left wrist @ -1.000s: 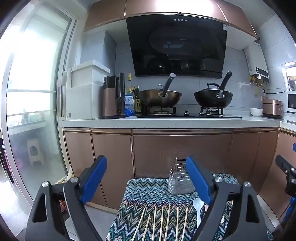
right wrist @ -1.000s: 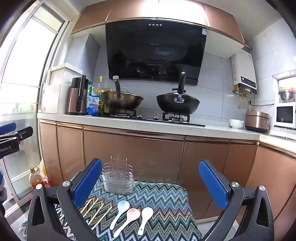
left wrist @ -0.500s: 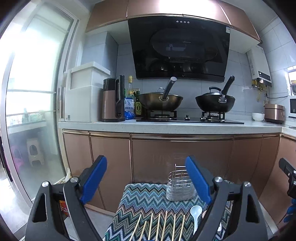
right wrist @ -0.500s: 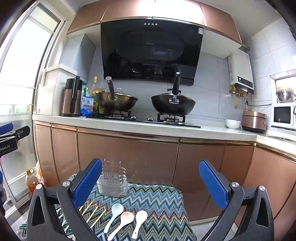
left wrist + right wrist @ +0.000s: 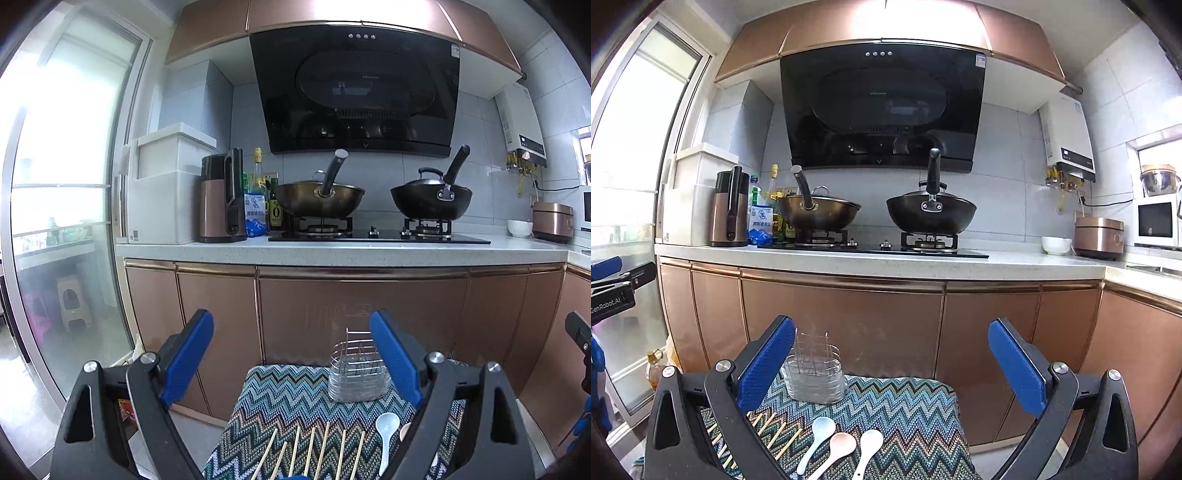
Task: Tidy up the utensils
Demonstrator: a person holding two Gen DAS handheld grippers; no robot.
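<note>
Spoons (image 5: 842, 448) lie untouched; both grippers (image 5: 291, 354) (image 5: 892, 363) gape wide, empty

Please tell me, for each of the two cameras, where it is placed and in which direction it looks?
Left wrist: on the left gripper, facing the counter; its blue fingers show, with chopsticks below.
Right wrist: on the right gripper, same direction; the left gripper shows at the left edge.
Shared: wire holder, zigzag cloth, spoons, both woks.
</note>
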